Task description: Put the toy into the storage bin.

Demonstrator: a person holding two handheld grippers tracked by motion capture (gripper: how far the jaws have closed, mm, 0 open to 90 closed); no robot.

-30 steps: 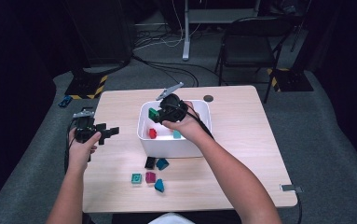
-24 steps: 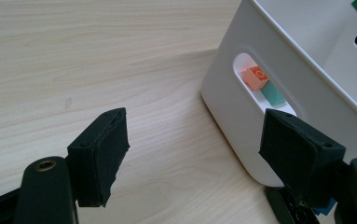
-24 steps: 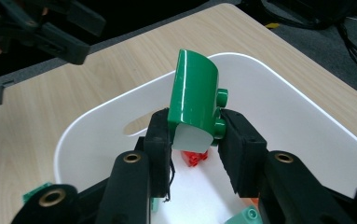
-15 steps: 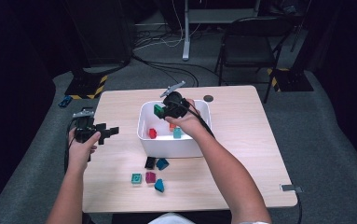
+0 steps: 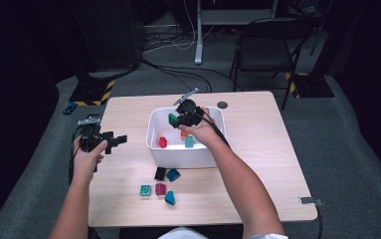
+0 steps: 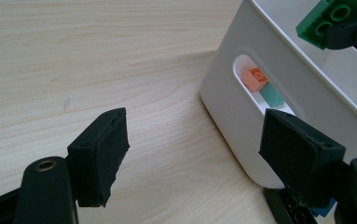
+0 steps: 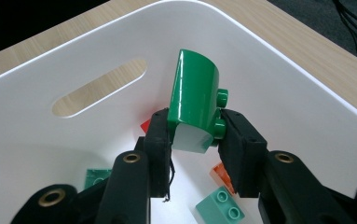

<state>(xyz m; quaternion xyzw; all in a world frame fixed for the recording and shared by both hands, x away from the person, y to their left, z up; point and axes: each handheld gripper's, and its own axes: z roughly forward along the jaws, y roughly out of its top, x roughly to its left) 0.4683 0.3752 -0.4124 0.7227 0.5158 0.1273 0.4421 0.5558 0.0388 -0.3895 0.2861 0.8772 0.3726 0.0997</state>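
My right gripper point(image 5: 177, 119) is shut on a green curved brick point(image 5: 172, 119) and holds it just over the left half of the white bin point(image 5: 183, 158). In the right gripper view the green brick point(image 7: 195, 105) stands upright between the two pads, above the bin's floor point(image 7: 50, 140). On that floor lie a red brick point(image 5: 162, 142), an orange brick point(image 5: 183, 133) and a light teal brick point(image 5: 189, 142). To the left of the bin my left gripper point(image 5: 120, 139) hovers open over the table; its view has nothing between its pads point(image 6: 195, 144), which point at the bin's handle slot point(image 6: 250, 88).
Several loose bricks lie in front of the bin: black point(image 5: 160, 173), blue point(image 5: 173, 174), teal point(image 5: 145, 189), magenta point(image 5: 160, 188) and another blue one point(image 5: 170, 198). A small dark disc point(image 5: 222, 105) sits near the table's far edge. A chair point(image 5: 262, 50) and cables are on the floor beyond.
My right gripper has sunk a little toward the bin with the green brick still in it. The left hand has kept still.
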